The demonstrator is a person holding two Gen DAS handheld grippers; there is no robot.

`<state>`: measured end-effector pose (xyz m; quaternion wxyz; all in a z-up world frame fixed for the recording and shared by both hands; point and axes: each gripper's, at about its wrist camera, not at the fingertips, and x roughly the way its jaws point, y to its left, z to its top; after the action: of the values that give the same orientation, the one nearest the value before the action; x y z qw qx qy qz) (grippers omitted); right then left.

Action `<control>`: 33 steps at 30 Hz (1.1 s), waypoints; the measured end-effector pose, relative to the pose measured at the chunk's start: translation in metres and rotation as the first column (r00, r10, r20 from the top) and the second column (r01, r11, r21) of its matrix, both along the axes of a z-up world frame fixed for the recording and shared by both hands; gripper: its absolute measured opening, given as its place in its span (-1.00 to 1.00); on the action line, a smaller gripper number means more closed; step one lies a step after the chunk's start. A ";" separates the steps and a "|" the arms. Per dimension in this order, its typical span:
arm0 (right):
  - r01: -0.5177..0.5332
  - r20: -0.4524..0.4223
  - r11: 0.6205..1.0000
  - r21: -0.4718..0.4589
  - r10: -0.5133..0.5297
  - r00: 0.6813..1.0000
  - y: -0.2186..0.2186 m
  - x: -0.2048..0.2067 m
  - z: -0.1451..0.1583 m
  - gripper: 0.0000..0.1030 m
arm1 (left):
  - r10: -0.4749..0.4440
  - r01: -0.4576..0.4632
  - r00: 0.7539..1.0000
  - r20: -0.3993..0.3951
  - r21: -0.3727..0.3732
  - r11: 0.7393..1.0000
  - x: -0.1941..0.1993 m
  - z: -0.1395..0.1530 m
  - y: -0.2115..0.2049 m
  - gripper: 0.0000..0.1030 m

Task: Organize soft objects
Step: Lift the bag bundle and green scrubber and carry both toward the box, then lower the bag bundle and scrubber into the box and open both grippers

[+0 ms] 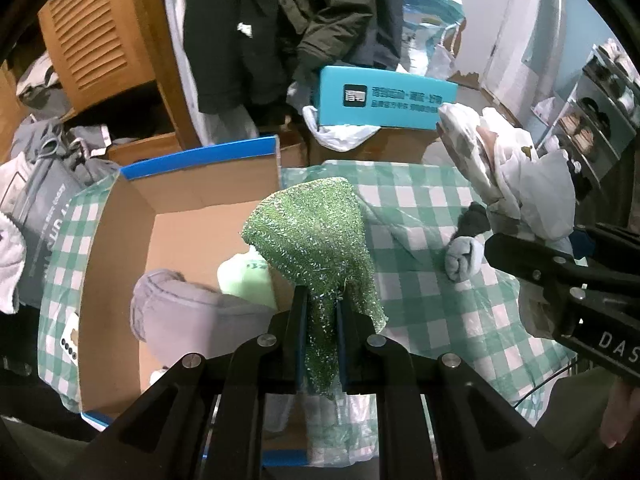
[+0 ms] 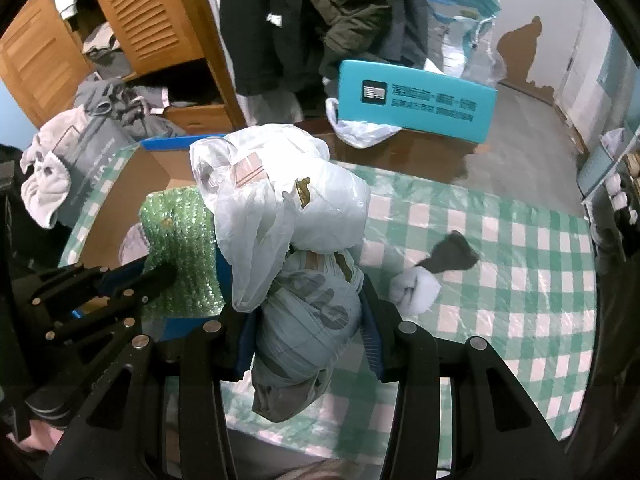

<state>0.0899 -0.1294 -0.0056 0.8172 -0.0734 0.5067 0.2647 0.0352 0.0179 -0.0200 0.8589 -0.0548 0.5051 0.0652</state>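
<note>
My left gripper [image 1: 322,304] is shut on a glittery green mesh cloth [image 1: 316,232] and holds it at the right edge of an open cardboard box [image 1: 184,208]; the cloth also shows in the right wrist view [image 2: 180,248]. Inside the box lie a grey soft item [image 1: 188,312] and a pale green item [image 1: 244,276]. My right gripper [image 2: 308,312] is shut on a bundle of white plastic bags [image 2: 280,208] above the checked tablecloth [image 2: 500,280]; the bundle shows at the right of the left wrist view [image 1: 516,172]. A rolled white sock [image 2: 416,288] and a dark sock [image 2: 452,256] lie on the cloth.
A teal box [image 1: 384,98] stands at the table's far edge over a white bag [image 1: 344,132]. Dark coats [image 2: 320,20] hang behind. A wooden louvered cabinet [image 2: 136,16] and piled clothes [image 2: 120,108] are at the left. Shelves [image 1: 592,120] stand at the right.
</note>
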 end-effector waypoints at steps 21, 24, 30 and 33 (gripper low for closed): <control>-0.104 -0.045 0.995 0.013 0.104 0.994 0.075 -0.008 -0.005 -0.16 | 0.113 -0.112 0.994 0.003 -0.071 0.991 -0.025 -0.002 0.072 -0.76; -0.115 -0.055 0.993 0.016 0.116 0.992 0.086 -0.009 -0.006 -0.16 | 0.133 -0.133 0.991 -0.001 -0.075 0.988 -0.027 -0.002 0.081 -0.76; -0.138 -0.083 0.990 0.027 0.140 0.987 0.111 -0.012 -0.013 -0.16 | 0.173 -0.173 0.985 -0.010 -0.070 0.982 -0.032 -0.005 0.100 -0.76; -0.148 -0.093 0.989 0.029 0.150 0.984 0.122 -0.012 -0.016 -0.16 | 0.193 -0.193 0.981 -0.011 -0.068 0.979 -0.034 -0.006 0.109 -0.76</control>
<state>0.0776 -0.0073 -0.0217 0.7709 -0.0891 0.5352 0.3338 0.0012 0.1270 -0.0256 0.8450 -0.1329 0.5012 0.1308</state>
